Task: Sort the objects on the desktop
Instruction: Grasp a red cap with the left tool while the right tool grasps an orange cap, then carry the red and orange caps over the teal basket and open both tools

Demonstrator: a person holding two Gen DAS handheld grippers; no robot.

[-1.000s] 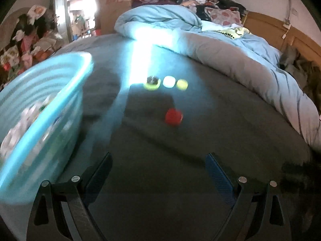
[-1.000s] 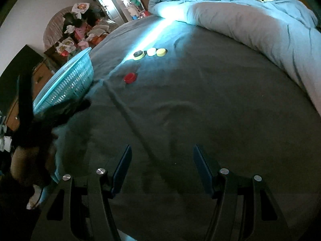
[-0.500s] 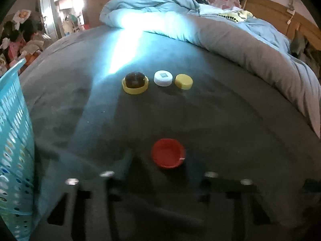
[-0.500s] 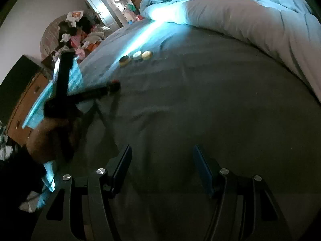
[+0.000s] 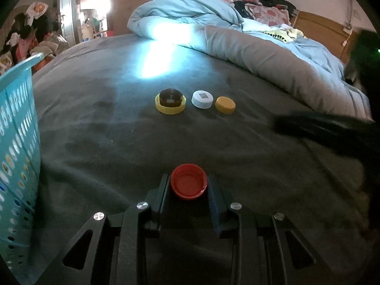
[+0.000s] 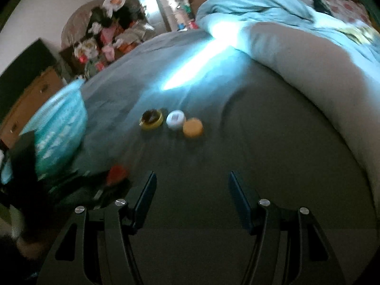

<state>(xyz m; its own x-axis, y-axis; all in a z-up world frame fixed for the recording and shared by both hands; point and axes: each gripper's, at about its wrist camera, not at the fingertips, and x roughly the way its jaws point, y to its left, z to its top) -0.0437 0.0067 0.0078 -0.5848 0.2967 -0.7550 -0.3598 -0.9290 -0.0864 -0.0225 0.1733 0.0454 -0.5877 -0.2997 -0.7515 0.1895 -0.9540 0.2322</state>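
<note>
Here the left tongs (image 5: 188,185) pinch the red cap (image 5: 188,184) low on the grey bed (image 5: 237,147) — mouth up. The right tongs (image 6: 191,185) gape, holding nothing — three caps (image 6: 174,120) lie in a row ahead.

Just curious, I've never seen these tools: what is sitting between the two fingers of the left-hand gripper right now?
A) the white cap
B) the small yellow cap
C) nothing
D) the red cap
D: the red cap lies open side up between the left gripper fingers, which press its sides.

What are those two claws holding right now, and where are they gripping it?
The left gripper pinches the red cap by its side walls; the right gripper holds nothing.
</note>
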